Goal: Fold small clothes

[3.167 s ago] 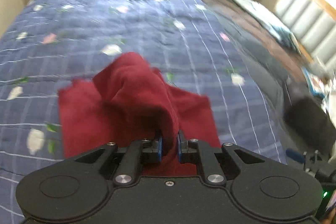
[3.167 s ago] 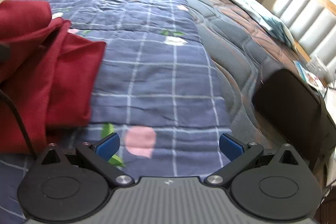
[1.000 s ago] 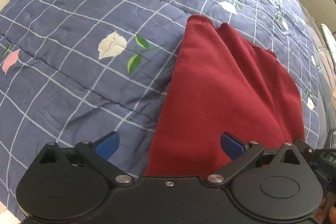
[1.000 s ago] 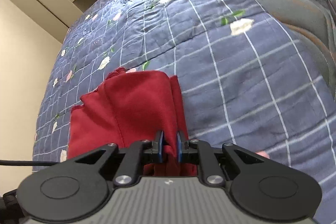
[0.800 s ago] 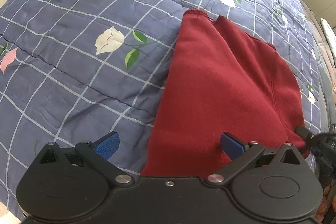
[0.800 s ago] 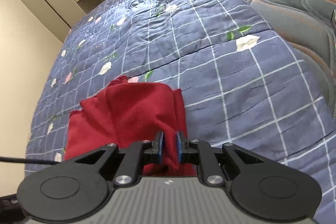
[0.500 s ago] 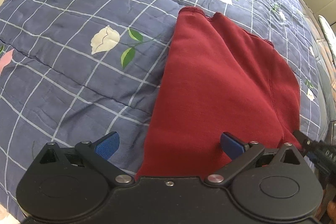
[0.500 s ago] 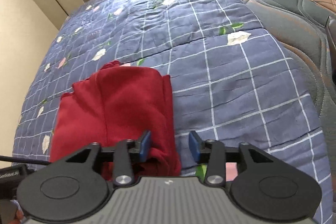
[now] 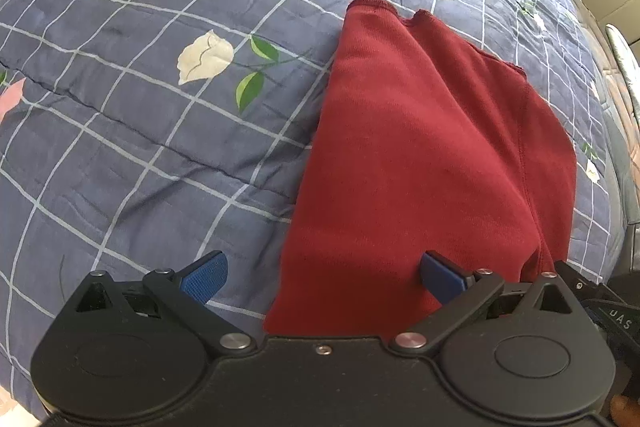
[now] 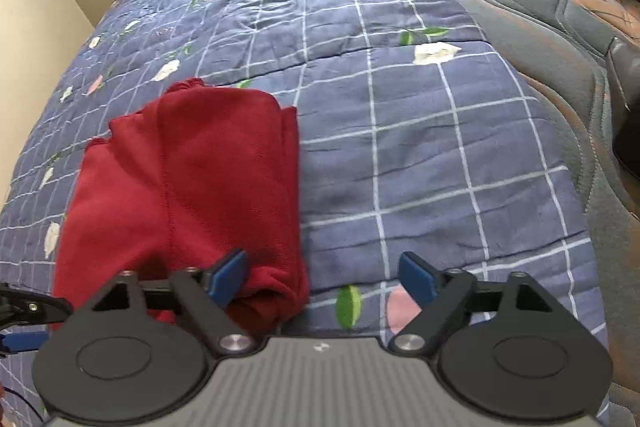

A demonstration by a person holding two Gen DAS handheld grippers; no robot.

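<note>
- I see the blue checked quilt (image 9: 140, 131) with its flower print filling most of both wrist views; in the right wrist view it (image 10: 400, 147) spreads from the upper left down to the lower right.
- Past the quilt's edge, in the upper right of the right wrist view, a grey and brown quilted bedcover (image 10: 560, 27) lies on the bed.
- The red garment (image 9: 420, 167) lies folded on the quilt, in the centre right of the left wrist view, its far edge pointing to the top of the frame. In the right wrist view it (image 10: 188, 187) sits at the centre left.
- My left gripper (image 9: 320, 275) hangs with its jaws spread wide and released; the garment's near edge lies between the blue pads (image 9: 204, 277), and I cannot tell whether either touches it.
- My right gripper (image 10: 324, 277) has just been opening its jaws and now grips nothing; the garment's near right corner bunches just beside the left pad (image 10: 228, 277), with bare quilt in the rest of the gap.
</note>
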